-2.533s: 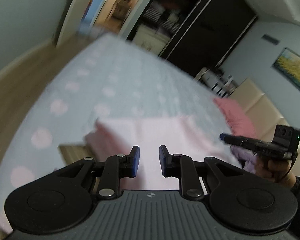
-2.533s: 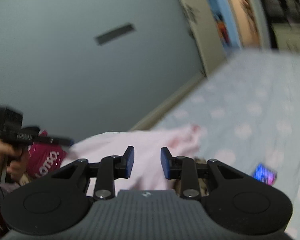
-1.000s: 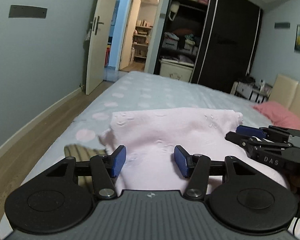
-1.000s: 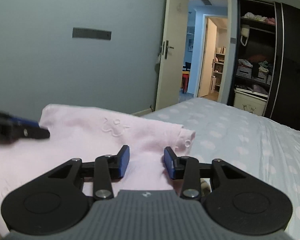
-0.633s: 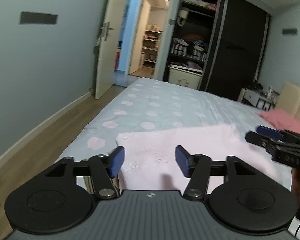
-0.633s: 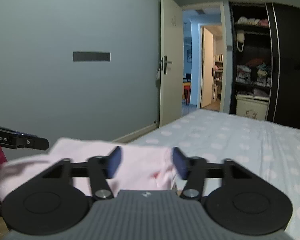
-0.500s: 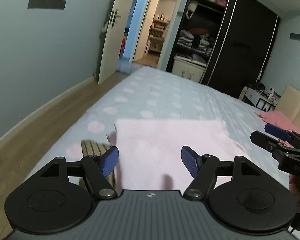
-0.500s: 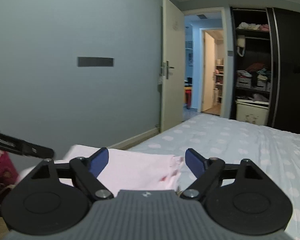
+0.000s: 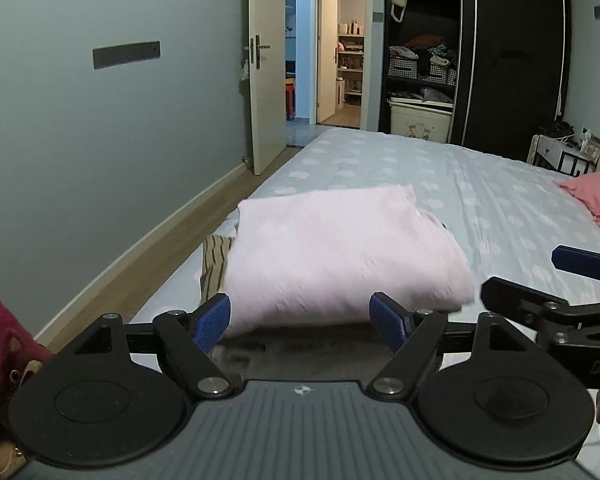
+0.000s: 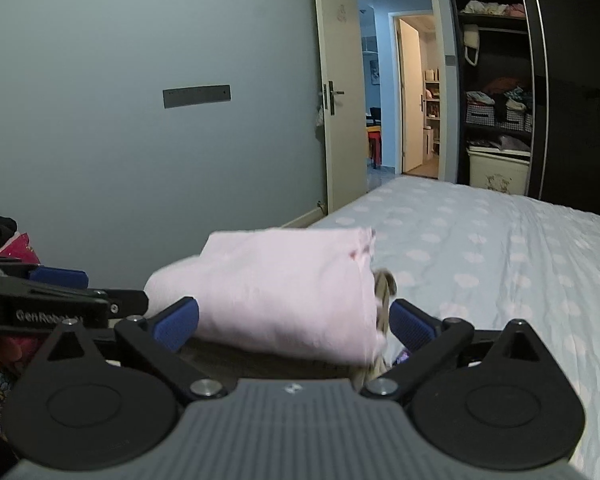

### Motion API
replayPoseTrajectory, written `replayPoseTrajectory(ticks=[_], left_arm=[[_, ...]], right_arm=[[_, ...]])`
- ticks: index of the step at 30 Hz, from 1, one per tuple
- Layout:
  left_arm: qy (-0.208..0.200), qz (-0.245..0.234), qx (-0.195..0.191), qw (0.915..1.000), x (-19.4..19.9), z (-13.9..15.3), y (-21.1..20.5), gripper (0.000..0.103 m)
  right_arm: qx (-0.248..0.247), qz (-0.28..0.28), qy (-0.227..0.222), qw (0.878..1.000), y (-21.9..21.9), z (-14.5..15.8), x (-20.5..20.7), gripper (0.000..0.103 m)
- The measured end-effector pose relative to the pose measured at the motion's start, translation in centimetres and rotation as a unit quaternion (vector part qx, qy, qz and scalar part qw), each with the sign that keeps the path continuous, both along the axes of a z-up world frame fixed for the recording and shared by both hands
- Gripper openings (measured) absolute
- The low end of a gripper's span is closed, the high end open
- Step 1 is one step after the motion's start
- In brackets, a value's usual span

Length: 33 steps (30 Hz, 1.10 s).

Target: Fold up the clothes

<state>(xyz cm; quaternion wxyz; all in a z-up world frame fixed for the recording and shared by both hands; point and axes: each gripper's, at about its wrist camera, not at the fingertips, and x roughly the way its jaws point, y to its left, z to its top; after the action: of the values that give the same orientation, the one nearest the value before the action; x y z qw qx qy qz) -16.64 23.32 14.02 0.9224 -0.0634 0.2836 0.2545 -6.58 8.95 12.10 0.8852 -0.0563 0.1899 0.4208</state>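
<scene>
From my left gripper (image 9: 302, 320) I look along the bed (image 9: 440, 172). My two blue fingers (image 9: 210, 320) are wide apart and hold nothing. Right in front of them, very near, lies the pink cloth (image 9: 340, 256). It is a soft, flat bundle, folded over with thick rounded edges. Its long side runs across my view, from one finger to the other, so it sits square to me. A striped cloth (image 9: 216, 260) peeks out from under its left side. Off to the right I see my right gripper (image 9: 580, 280), low and close to the bundle's right corner.

From my right gripper (image 10: 294, 320) the pink cloth (image 10: 276, 292) again lies straight ahead, just past my fingers (image 10: 176, 322). These are wide apart too, with nothing between them. The bundle spreads more to my left, and its right end stops near my right finger. The striped cloth (image 10: 382, 300) hangs out there. My left gripper (image 10: 56, 292) pokes in on the left, beside the bundle's left end.

I think both grippers are about as near, one at each end of the long side. The pink cloth already looks folded. I cannot tell if one more fold is wanted or if it is done.
</scene>
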Motion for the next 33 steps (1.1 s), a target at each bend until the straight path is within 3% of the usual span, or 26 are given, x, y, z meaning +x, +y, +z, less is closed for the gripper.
replayPoseTrajectory(ticks=[7, 11, 21, 33], left_arm=[[0.024, 0.065, 0.041, 0.9968, -0.9, -2.7, -3.8, 0.076], [0.031, 0.078, 0.021, 0.9963, -1.2, -4.1, -4.4, 0.076], [0.062, 0.088, -0.003, 0.9941, -2.3, -8.2, -5.6, 0.076], [0.079, 0.082, -0.002, 0.9935, -2.2, -9.5, -6.1, 0.076]], right_arm=[[-0.027, -0.025, 0.012, 0.999, -2.8, -1.5, -4.0, 0.102], [-0.034, -0.033, 0.033, 0.998, -3.9, -3.4, -4.6, 0.102], [-0.072, -0.045, 0.035, 0.996, -4.4, -6.1, -5.0, 0.102], [-0.084, -0.049, 0.04, 0.994, -4.5, -6.9, -4.9, 0.102]])
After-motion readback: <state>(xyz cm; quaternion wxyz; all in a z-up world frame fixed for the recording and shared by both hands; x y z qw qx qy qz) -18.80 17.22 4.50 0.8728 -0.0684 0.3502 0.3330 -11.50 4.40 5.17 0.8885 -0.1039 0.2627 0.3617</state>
